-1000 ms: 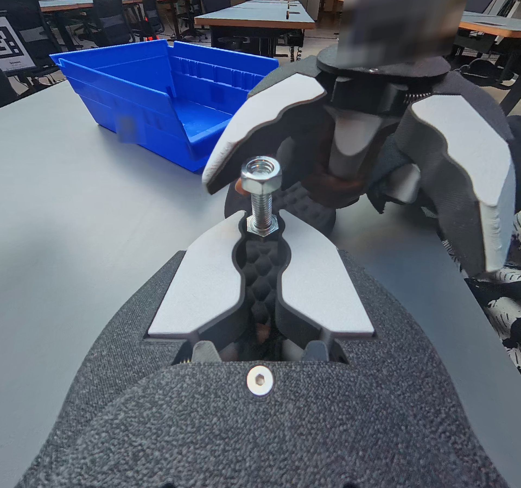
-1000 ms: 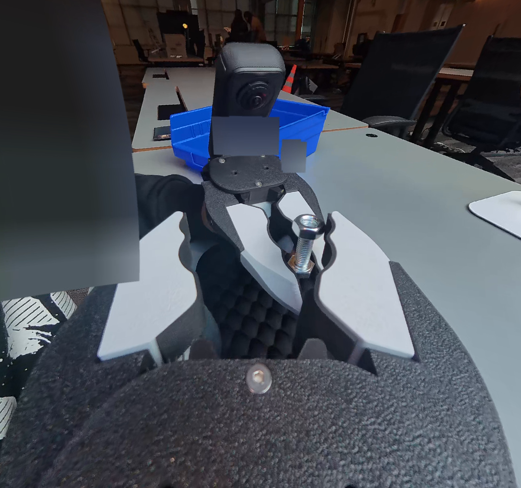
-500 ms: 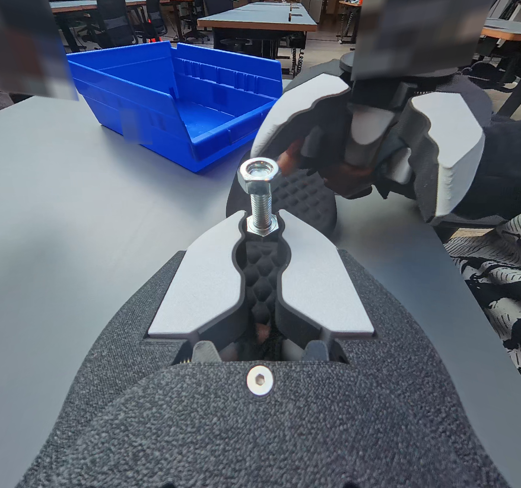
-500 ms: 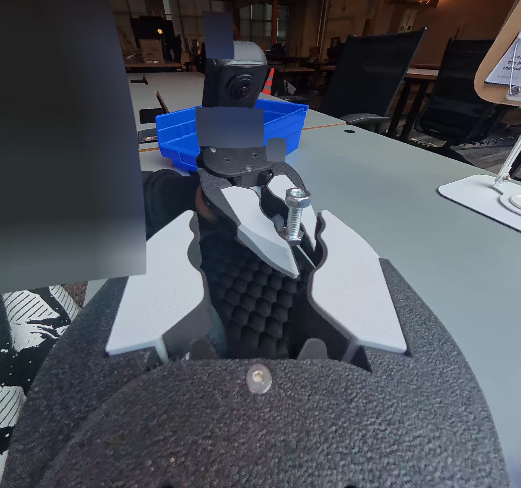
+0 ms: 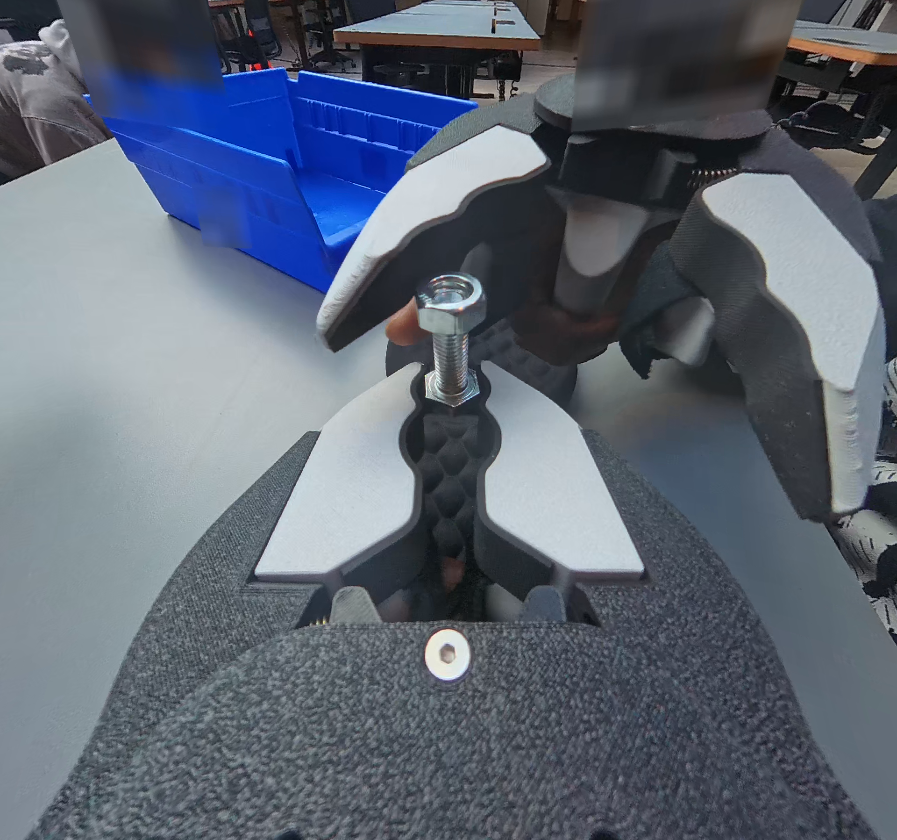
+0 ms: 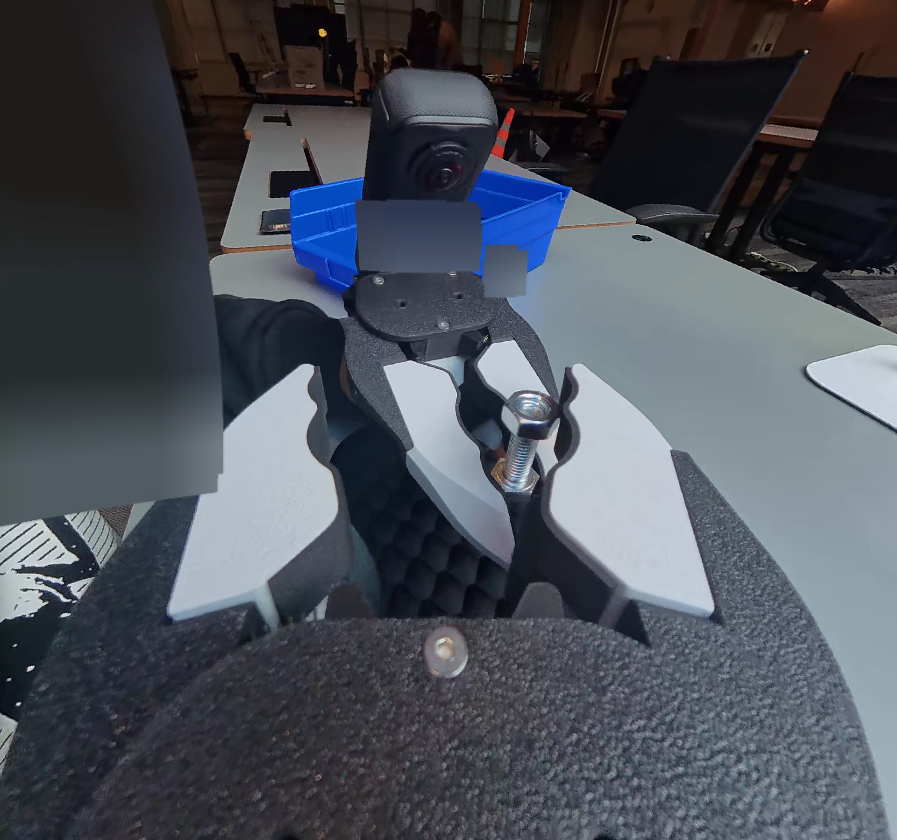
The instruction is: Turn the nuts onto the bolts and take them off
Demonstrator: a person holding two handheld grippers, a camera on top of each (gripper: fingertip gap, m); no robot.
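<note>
Steel bolt (image 5: 450, 345) stands upright, threaded shank vertical, one nut (image 5: 451, 387) low on it pinched between the left gripper (image 5: 451, 394) fingers, pressed together around it; a second hex piece (image 5: 451, 304) sits at the top, nut or head I cannot tell. Right gripper (image 6: 485, 438) fingers spread wide; right one (image 6: 611, 467) just beside the top hex, left one (image 6: 272, 476) well apart. Judgement: closing calls for centring on the bolt's axis, the left gripper's own fingers crowding the gap. Blue bin (image 5: 272, 175) towards the far edge of the grey surface (image 5: 121, 355), clear of the work; white pad (image 6: 859, 379) at the right edge
</note>
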